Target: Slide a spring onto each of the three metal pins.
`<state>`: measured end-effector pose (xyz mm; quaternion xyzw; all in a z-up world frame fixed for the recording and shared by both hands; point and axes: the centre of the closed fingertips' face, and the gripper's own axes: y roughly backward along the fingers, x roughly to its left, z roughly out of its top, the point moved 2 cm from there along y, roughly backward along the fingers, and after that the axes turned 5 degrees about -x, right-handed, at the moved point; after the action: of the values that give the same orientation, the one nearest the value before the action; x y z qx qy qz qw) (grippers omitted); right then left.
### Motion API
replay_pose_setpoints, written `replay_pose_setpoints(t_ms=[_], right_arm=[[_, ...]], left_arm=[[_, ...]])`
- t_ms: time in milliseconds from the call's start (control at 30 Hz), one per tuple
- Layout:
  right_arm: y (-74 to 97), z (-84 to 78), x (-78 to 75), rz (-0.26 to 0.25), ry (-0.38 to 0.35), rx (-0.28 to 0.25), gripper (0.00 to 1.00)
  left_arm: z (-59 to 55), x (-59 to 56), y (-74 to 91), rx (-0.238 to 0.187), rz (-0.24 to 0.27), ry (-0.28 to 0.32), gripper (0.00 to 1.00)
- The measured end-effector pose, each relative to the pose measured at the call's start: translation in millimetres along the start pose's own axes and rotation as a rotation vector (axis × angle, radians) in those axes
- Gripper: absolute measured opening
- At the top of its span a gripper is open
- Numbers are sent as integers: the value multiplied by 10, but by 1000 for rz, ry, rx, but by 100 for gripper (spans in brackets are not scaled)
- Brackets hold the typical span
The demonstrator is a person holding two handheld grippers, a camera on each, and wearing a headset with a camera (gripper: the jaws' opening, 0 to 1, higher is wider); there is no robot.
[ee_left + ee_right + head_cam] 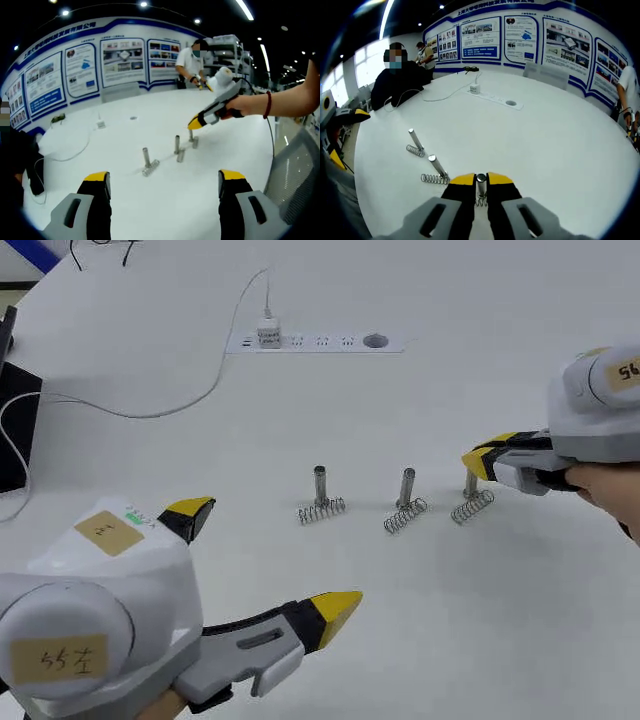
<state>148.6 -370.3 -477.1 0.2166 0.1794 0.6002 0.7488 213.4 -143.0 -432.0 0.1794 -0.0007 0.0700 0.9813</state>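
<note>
While left tool (268, 557) is hovering over near worktop (450, 630), jaws spread wide and carrying nothing, right tool (476, 464) is pinching right pin (470, 483), jaws drawn in against its sides.

Left pin (320, 483) and middle pin (407, 486) standing upright, ungripped.

Left spring (321, 510), middle spring (405, 516), right spring (472, 506) lying flat, each at foot of own pin; right spring sitting just below right tool tips.

Power strip (315, 341) with charger (267, 335) and cable (200, 395) lying well behind row.
</note>
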Motion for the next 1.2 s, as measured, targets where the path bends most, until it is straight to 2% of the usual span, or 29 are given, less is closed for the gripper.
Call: replay_pose_setpoints(t_ms=[233, 467, 800, 867, 1033, 1133, 1200], right_arm=[[71, -56, 19, -1, 1, 11, 9], [64, -60, 20, -5, 3, 16, 9], [56, -61, 16, -1, -29, 14, 9], [60, -76, 12, -5, -40, 18, 14], [111, -30, -3, -1, -91, -48, 24], [153, 0, 18, 10, -64, -64, 25], [190, 57, 41, 25, -62, -97, 28]], left_arm=[[3, -8, 23, -3, -1, -2, 90], [13, -9, 49, -5, 1, -3, 89], [-18, 37, 43, 4, -2, -2, 85], [-22, 50, 36, 4, -4, -2, 85], [-21, 82, 0, 7, -27, -15, 82], [-22, 105, -25, 9, -37, -27, 81], [-30, 120, -57, 15, -45, -34, 80]])
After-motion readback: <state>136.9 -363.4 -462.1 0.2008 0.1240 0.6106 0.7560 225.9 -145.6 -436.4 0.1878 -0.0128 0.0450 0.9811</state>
